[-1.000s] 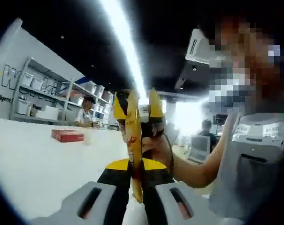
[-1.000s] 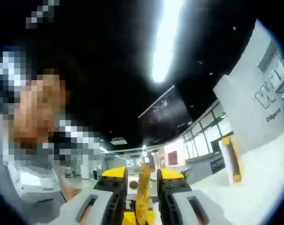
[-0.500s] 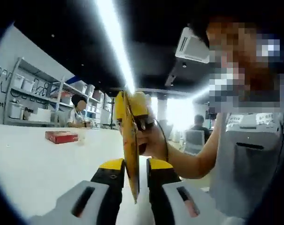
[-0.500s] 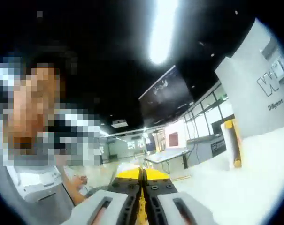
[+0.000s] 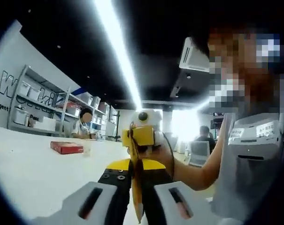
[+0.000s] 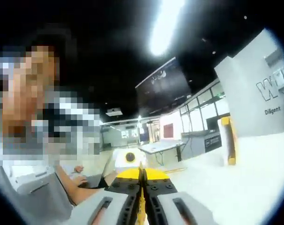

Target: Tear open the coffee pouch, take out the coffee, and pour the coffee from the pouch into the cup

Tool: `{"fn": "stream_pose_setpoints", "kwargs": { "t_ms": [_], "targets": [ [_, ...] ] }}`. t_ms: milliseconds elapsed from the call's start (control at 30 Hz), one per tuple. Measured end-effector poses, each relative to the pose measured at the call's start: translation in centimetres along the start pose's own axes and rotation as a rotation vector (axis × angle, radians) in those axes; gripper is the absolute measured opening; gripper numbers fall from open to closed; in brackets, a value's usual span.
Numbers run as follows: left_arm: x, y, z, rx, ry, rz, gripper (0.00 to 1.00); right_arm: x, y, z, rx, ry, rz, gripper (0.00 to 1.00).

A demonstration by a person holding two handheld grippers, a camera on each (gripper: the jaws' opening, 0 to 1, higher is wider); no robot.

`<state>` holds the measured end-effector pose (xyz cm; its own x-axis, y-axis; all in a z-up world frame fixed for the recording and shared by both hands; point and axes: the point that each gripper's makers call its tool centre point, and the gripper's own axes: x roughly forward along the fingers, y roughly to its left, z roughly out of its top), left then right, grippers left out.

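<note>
A yellow coffee pouch [image 5: 136, 197] stands edge-on between the jaws of my left gripper [image 5: 134, 165], which is shut on its lower part. The pouch's top edge reaches up to my right gripper [image 5: 141, 136], which faces this camera from just beyond, held in a person's hand [image 5: 163, 157]. In the right gripper view, my right gripper [image 6: 142, 172] has its yellow-tipped jaws pressed together on a thin yellow sliver of the pouch [image 6: 141, 208]. Both grippers are held up in the air above a white table [image 5: 34, 178]. Whether the pouch is torn cannot be told.
A red box [image 5: 66, 147] lies on the white table at the left. Shelves with bins [image 5: 34, 110] stand behind it, and a seated person [image 5: 85, 125] is beyond. A yellow post [image 6: 228, 140] rises at the table's far side in the right gripper view.
A second ago the right gripper's jaws stood apart around the pouch top; they closed on it and stay closed. The right gripper now sits a little farther from the left camera.
</note>
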<state>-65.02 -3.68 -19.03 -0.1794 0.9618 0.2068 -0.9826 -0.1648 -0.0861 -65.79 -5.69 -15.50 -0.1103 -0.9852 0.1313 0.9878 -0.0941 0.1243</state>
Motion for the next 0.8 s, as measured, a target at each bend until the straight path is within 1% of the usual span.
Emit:
{"fn": "stream_pose_setpoints", "kwargs": {
  "t_ms": [33,100,167,200,233,267,300,367,400,433,567,633,667,700,733,800],
  "targets": [
    [0.0,0.1,0.0,0.017,0.004,0.007,0.08,0.0,0.0,0.0,-0.001,-0.001,-0.001,0.02],
    [-0.1,0.2,0.0,0.018,-0.001,0.004,0.09,0.0,0.0,0.1,0.003,-0.006,0.002,0.02],
    [-0.1,0.2,0.2,0.002,-0.027,-0.008,0.12,0.0,0.0,0.3,-0.001,-0.011,0.001,0.02],
    [-0.1,0.3,0.1,-0.003,-0.025,-0.008,0.16,0.0,0.1,0.4,-0.001,-0.017,0.003,0.02],
    [0.0,0.1,-0.5,-0.022,-0.005,-0.018,0.21,0.0,0.2,0.8,0.003,-0.033,0.009,0.02],
    [0.1,0.1,-1.0,-0.023,0.013,-0.014,0.25,-0.2,0.2,1.0,0.006,-0.041,0.015,0.02],
    [0.2,0.3,-1.6,0.004,0.04,0.002,0.23,-0.2,0.2,1.1,0.007,-0.043,0.016,0.02],
    [0.3,0.4,-2.5,0.041,0.074,0.012,0.15,-0.2,0.1,1.2,0.001,-0.045,0.013,0.02],
    [0.3,0.5,-2.6,0.059,0.076,0.017,0.13,-0.2,0.1,1.1,-0.003,-0.039,0.01,0.02],
    [0.3,0.3,-2.6,0.047,0.074,0.011,0.13,-0.3,0.1,0.9,-0.009,-0.032,0.006,0.02],
    [0.3,0.3,-2.7,0.048,0.082,0.011,0.12,-0.4,0.0,0.9,-0.021,-0.031,0.004,0.02],
    [0.2,0.4,-2.8,0.046,0.098,0.021,0.11,-0.4,-0.1,0.8,-0.063,-0.027,-0.001,0.03],
    [0.1,0.7,-2.7,0.042,0.103,0.04,0.11,-0.4,-0.4,1.0,-0.106,-0.035,-0.017,0.04],
    [0.1,0.9,-2.7,0.045,0.105,0.048,0.1,-0.5,-0.7,1.1,-0.141,-0.043,-0.04,0.06],
    [0.0,1.0,-2.7,0.047,0.109,0.057,0.1,-0.5,-0.7,1.2,-0.152,-0.052,-0.045,0.12],
    [-0.3,1.6,-2.7,0.052,0.108,0.077,0.1,-0.7,-0.9,1.3,-0.136,-0.058,-0.045,0.2]
  ]
}}
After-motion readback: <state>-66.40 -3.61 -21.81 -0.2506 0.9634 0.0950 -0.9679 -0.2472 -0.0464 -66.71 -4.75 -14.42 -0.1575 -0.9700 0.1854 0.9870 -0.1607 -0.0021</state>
